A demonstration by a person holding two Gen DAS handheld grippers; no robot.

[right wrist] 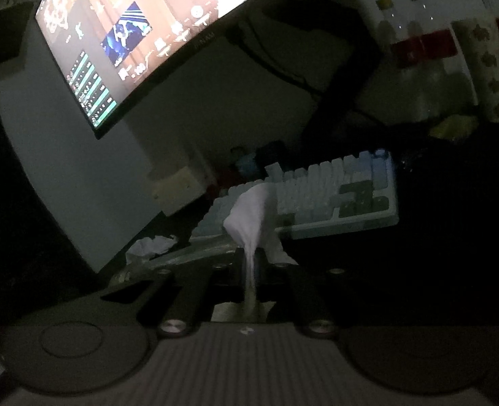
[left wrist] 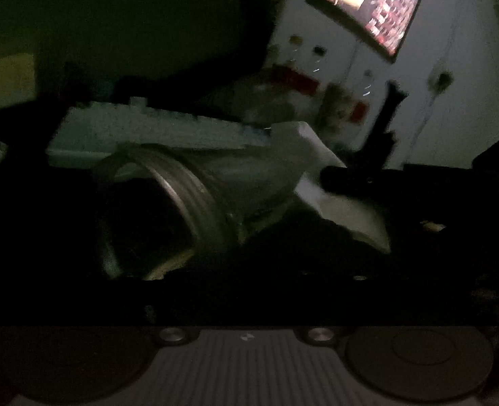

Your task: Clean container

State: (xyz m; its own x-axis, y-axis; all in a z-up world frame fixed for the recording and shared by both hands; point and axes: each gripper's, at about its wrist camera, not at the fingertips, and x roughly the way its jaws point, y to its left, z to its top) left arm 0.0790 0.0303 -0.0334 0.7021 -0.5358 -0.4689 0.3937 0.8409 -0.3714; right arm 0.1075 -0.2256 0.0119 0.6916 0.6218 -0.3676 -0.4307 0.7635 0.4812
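Jar (left wrist: 168, 203): one clear container with a threaded neck, tilted, its open mouth turned to the lower left of the left wrist view. It is held up in front of the keyboard and hides part of it.
Left gripper (left wrist: 215, 237): its fingers are lost in the dark below the jar. The jar sits between them, but I cannot tell how far they are open or whether they press on it.
Tissue (right wrist: 252, 216): one white piece, bunched wide at the top and twisted thin at the bottom, standing up from the right gripper.
Right gripper (right wrist: 251, 270): the two fingers are drawn close together and pinch the thin lower end of the tissue.
White shape (left wrist: 317, 169): in the left wrist view, just beside the closed end of the jar, with a dark bar touching it. It is too blurred to say what it is.
Keyboard (right wrist: 317, 196): one, white, lying behind the tissue and partly covered by it.
Monitor (right wrist: 131, 34): one, lit, tilted across the top of both views.
Bottles (right wrist: 415, 34): at least two clear ones with red labels, at the far right near the wall.
Crumpled paper (right wrist: 151, 245): one small white lump, left of the right gripper.
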